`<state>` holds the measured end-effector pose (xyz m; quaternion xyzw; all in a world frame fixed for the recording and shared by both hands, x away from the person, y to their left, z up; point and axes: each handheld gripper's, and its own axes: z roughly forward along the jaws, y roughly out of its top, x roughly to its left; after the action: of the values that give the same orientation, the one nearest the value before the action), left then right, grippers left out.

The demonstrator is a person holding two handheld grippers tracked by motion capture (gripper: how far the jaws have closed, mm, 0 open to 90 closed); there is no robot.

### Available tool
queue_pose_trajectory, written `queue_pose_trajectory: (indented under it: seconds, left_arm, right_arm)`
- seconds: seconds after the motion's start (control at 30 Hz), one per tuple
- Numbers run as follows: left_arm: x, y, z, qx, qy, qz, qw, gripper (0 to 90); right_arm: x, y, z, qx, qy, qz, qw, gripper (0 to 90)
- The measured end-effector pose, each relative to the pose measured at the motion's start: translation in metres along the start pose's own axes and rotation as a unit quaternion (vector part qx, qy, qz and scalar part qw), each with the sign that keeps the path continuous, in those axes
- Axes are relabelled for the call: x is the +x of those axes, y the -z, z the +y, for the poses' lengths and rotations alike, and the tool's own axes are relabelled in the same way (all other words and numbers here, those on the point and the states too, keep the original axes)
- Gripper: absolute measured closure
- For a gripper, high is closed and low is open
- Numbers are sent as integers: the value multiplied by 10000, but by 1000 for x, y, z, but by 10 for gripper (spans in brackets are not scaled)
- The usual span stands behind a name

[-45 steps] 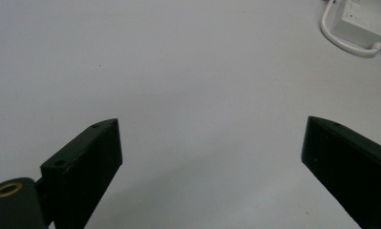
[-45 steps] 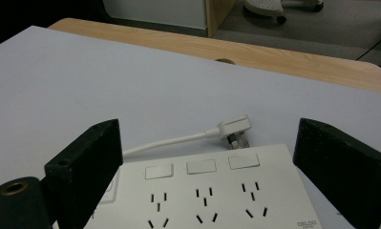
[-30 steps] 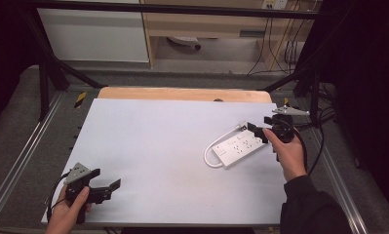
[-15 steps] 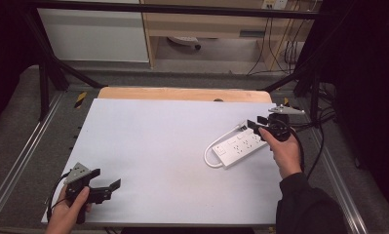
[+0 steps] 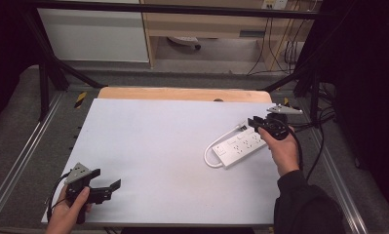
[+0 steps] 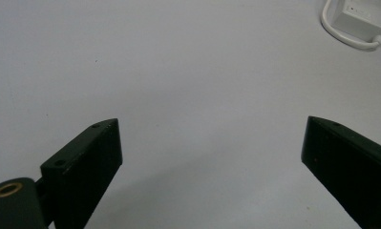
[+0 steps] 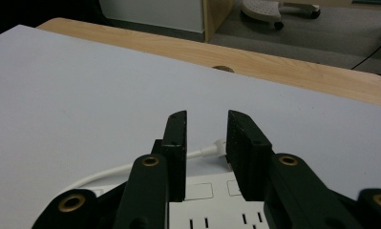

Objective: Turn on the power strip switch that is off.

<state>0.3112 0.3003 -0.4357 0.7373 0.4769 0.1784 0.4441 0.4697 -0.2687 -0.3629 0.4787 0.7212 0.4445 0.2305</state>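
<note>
- Against the earlier pictures, the right gripper (image 5: pixel 257 123) has slid a little to the left over the far end of the power strip (image 5: pixel 237 147), and its jaws have just been closing.
- In the right gripper view those jaws stand narrow, with a slim gap between them, above the far end of the strip where its cord (image 7: pixel 205 152) comes out; whether the pads press on the strip or the cord I cannot tell.
- The left gripper (image 5: pixel 109 188) lies where it did before, at the near left corner of the table; its jaws are wide apart with nothing between them, as the left gripper view shows.
- The power strip is in the same spot as earlier: on the right half of the table, lying slantwise, its far end under the right gripper.
- The strip is a long white plastic block with rows of socket slots and a raised square switch near its near end; its thick white cord loops round that near end.
- The table (image 5: pixel 163 141) has a smooth, matt, pale grey-white top; a strip of light wood (image 5: pixel 182 94) with rounded corners shows along its far edge.
- The gripper jaws are flat black bars with small screw holes and brass-coloured rings at the joints.
- No writing can be read on the strip or the grippers.
</note>
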Motion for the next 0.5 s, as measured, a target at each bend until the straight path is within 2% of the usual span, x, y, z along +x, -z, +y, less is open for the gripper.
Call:
queue_pose_trajectory:
  seconds: [0.5]
  left_arm:
    - [-1, 0, 0, 51, -82, 18, 10000, 65]
  right_arm:
    - [-3, -16, -4, -55, -20, -122, 9999, 847]
